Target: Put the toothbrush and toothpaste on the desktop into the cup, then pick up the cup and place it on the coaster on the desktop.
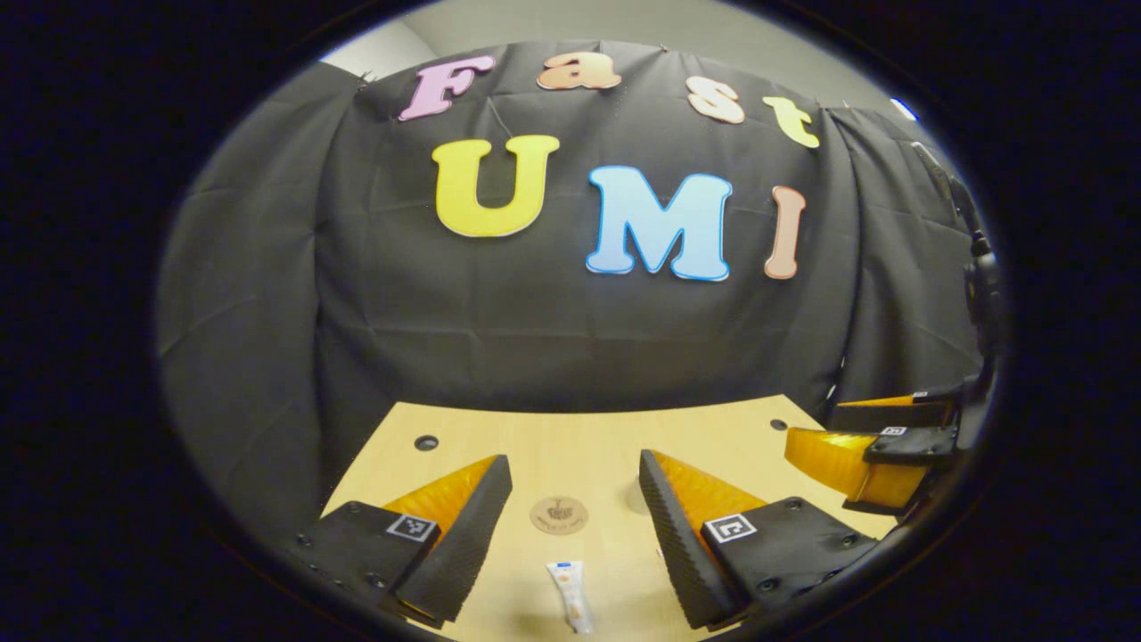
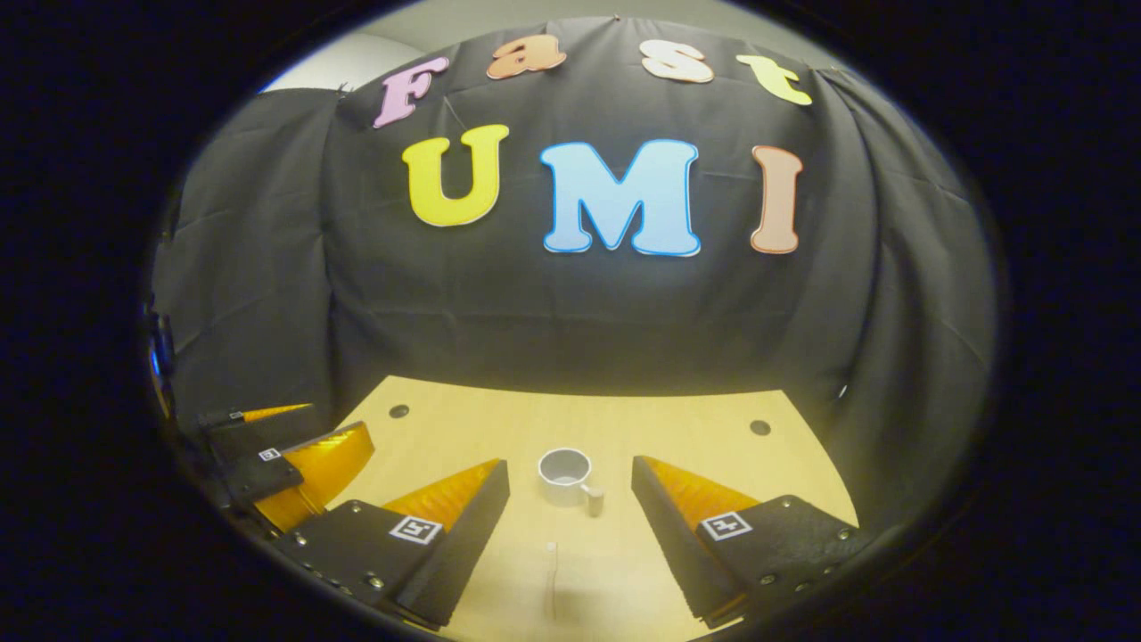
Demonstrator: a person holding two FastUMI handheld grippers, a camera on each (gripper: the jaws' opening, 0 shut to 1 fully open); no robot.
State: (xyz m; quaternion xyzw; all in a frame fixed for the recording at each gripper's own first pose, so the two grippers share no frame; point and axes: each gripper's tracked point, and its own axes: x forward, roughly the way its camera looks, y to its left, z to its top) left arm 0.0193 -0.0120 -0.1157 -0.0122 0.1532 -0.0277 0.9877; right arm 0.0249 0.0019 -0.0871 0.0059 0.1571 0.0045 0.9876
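In the left gripper view, my left gripper hangs open above the wooden desktop. Between its fingers lie a round brown coaster and, nearer the camera, a small white toothpaste tube. At the right edge of that view the right gripper shows, also off the desk. In the right gripper view, my right gripper is open, with a grey cup standing upright ahead between its fingers, handle toward the camera. A thin white toothbrush lies on the desk just in front of the cup.
The desktop has small dark holes near its far corners. The black cloth wall closes off the back and both sides. The left gripper shows at the left edge of the right gripper view.
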